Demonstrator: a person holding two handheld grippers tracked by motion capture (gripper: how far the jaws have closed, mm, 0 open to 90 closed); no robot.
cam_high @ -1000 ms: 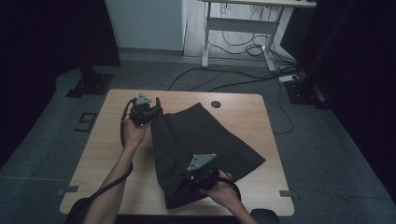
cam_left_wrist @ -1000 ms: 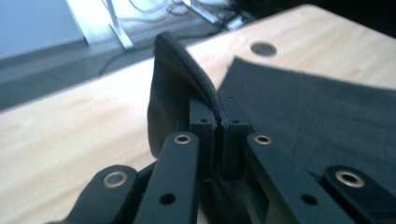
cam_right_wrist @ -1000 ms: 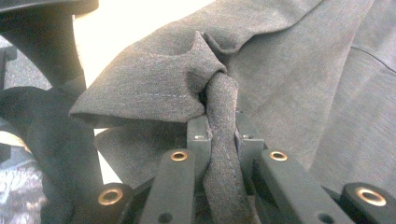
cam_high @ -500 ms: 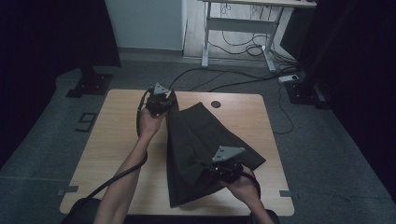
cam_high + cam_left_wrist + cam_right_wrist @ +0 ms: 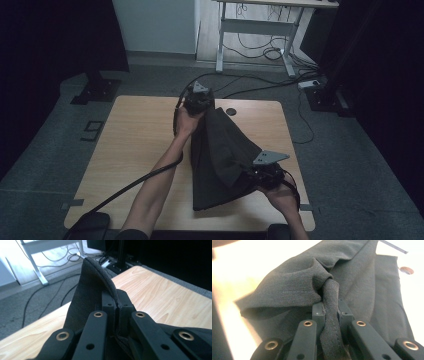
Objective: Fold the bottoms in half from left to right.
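A dark grey cloth (image 5: pixel 220 160) is stretched over the wooden table (image 5: pixel 135 145) between my two grippers. My left gripper (image 5: pixel 200 100) at the far middle of the table is shut on one corner of the cloth (image 5: pixel 92 287), which stands up between its jaws (image 5: pixel 117 306). My right gripper (image 5: pixel 262 172) near the front right is shut on a bunched, twisted edge of the cloth (image 5: pixel 332 312). The rest of the cloth (image 5: pixel 362 277) lies folded in loose layers on the tabletop beyond it.
A small round dark grommet (image 5: pixel 230 111) sits in the table near the far edge. Beyond the table stand a white desk frame (image 5: pixel 250 30) and cables (image 5: pixel 270 85) on the grey floor. Bare wood lies to the left of the cloth.
Both hands have carried the cloth to the right across the table. The left gripper moved right along the far edge, the right gripper moved right near the front, and the cloth now hangs more upright between them.
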